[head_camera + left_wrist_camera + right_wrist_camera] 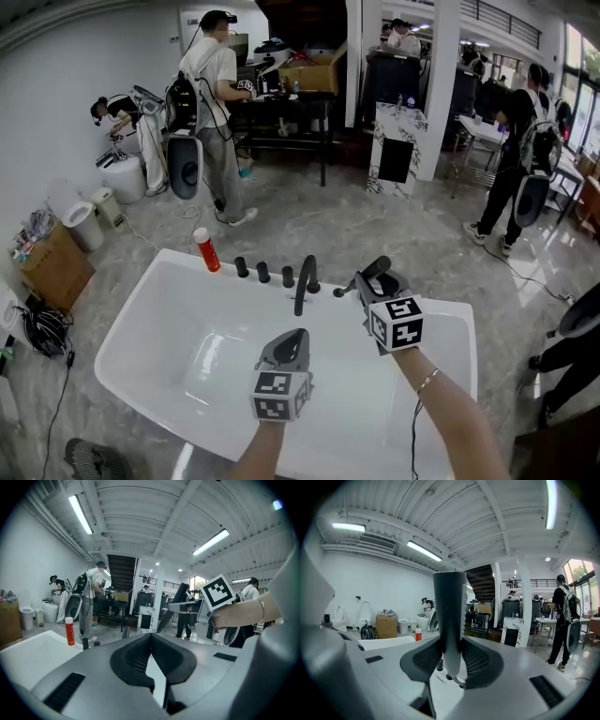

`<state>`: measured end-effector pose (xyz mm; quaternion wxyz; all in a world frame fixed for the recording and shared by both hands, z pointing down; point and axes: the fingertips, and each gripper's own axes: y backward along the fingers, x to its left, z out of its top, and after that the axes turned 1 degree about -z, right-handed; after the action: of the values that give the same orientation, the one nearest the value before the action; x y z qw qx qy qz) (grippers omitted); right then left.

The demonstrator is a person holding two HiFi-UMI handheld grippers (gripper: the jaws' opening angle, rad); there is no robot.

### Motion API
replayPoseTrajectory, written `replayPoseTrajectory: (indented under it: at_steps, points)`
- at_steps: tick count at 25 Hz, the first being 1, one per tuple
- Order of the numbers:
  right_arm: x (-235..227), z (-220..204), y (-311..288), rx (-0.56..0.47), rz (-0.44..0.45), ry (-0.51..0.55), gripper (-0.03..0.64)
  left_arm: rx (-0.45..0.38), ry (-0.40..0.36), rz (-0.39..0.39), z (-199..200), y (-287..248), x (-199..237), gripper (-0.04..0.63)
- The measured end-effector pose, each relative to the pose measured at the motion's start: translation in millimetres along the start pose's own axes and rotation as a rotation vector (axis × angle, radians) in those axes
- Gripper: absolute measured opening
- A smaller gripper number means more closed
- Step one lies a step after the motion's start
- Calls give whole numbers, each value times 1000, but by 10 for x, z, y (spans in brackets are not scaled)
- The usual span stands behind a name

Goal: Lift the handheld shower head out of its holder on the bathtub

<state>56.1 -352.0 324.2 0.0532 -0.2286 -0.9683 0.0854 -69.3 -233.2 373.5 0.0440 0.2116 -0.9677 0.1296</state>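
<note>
The right gripper (451,662) is clamped on the dark grey, tube-shaped handle of the handheld shower head (450,604), which stands upright between its ribbed black pads. In the head view this grip sits just to the right of the arched black faucet spout (302,284), above the back edge of the glossy white bathtub (141,305). The holder itself cannot be made out under the handle.

The left gripper (151,641) has its jaws together with nothing between them. It hangs in front of the spout, over the basin, apart from the shower head.

Left of the spout stand three short black knobs (263,272), and further left a red canister with a white cap (206,249).

The step in hand appears to be the lift itself, with the handle already secured. The next move probably calls for a straight upward pull that keeps the handle upright until its lower end is clear, watching for drag from any hose.
</note>
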Motion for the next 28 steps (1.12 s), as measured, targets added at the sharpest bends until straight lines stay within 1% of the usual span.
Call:
replayPoseTrajectory:
  at_steps: [7, 11, 16, 24, 28]
  points:
    - [67, 106, 211, -2, -4, 9, 133, -11, -9, -4, 141, 204, -122, 20]
    - [105, 30, 293, 4, -7, 20, 134, -18, -19, 4, 120, 281, -140, 20]
    - [131, 46, 302, 2, -1, 25, 133, -27, -24, 12, 169, 317, -124, 20]
    - [195, 115, 270, 9, 7, 50, 133, -16, -21, 17, 183, 360, -115, 20]
    - [211, 70, 254, 10, 6, 52, 133, -18, -23, 25, 147, 376, -89, 20]
